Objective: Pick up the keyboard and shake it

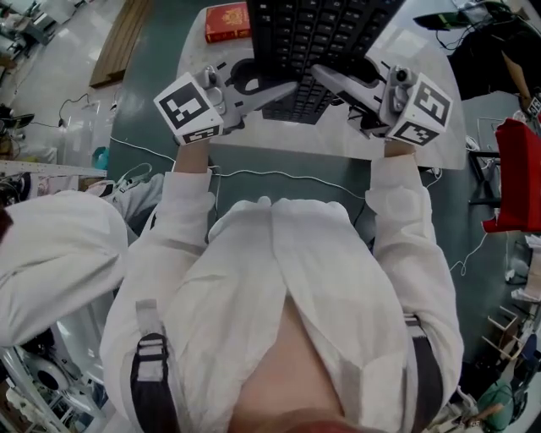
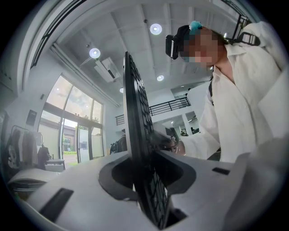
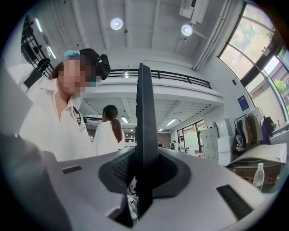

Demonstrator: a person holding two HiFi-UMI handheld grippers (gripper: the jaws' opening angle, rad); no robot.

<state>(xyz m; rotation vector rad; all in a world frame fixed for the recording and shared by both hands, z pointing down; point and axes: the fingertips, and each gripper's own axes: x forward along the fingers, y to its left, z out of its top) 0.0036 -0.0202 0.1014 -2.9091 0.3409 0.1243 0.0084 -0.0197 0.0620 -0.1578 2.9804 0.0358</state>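
A black keyboard (image 1: 321, 34) is held off the white table (image 1: 279, 139), gripped at its near long edge from both sides. My left gripper (image 1: 283, 90) is shut on its left part, and my right gripper (image 1: 325, 76) is shut on its right part. In the left gripper view the keyboard (image 2: 135, 135) stands edge-on, keys facing right, clamped between the jaws of the left gripper (image 2: 146, 173). In the right gripper view the keyboard (image 3: 145, 117) appears as a thin dark slab pinched in the right gripper (image 3: 142, 173). Its far end runs out of the top of the head view.
A red book (image 1: 226, 21) lies at the table's far left. A white cable (image 1: 279, 173) runs along the floor by the near edge. A wooden plank (image 1: 127, 38) lies at the left and a red object (image 1: 520, 178) at the right. Another person (image 3: 108, 135) stands in the background.
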